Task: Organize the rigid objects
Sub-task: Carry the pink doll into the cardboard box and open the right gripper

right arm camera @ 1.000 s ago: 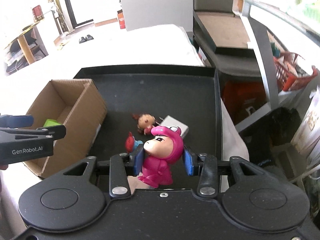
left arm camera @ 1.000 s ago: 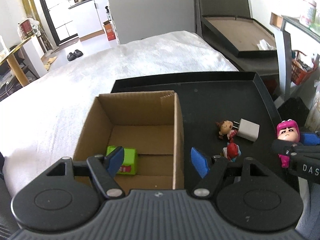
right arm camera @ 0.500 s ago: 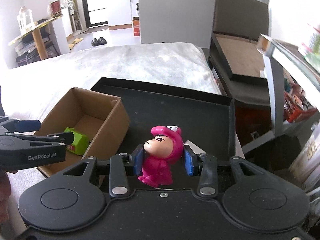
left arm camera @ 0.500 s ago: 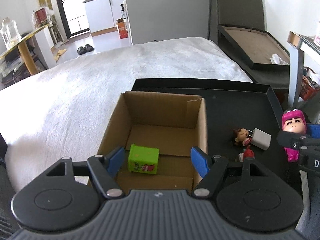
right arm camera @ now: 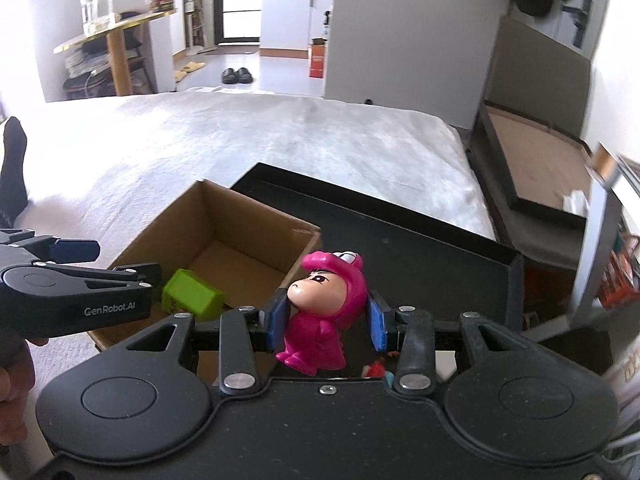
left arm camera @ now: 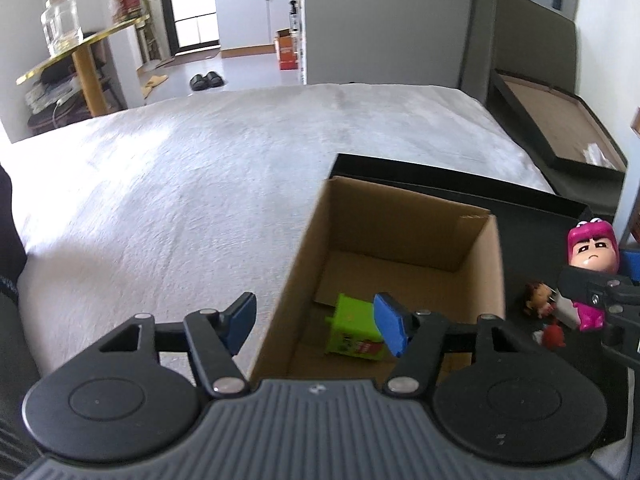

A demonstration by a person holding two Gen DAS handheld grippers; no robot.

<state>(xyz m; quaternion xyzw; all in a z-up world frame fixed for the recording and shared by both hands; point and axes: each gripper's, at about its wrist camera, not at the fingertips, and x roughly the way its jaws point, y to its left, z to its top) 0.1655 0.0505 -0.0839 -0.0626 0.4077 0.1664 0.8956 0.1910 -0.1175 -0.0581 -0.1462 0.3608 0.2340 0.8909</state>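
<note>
The cardboard box (left arm camera: 404, 264) stands open on the left part of a black tray (right arm camera: 420, 248), which lies on a white bed (left arm camera: 224, 184). Inside the box, on its floor near the front, lies a single green block (left arm camera: 352, 330), tipped on one side.

The left gripper (left arm camera: 316, 322) straddles the box's left wall: one blue finger (left arm camera: 240, 318) is outside over the bed, the other over the green block inside. Its fingers are about half wide and closing, with only the wall between them and nothing gripped.

The right gripper (right arm camera: 326, 320) holds a pink figurine (right arm camera: 324, 312) upright, its fingers narrow and pressed on both sides of the head. It hangs above the tray, just right of the box's right wall.

On the tray to the right of the box lie a brown-haired doll (left arm camera: 538, 298), a small red toy (left arm camera: 554, 336), and a white piece, mostly hidden.
</note>
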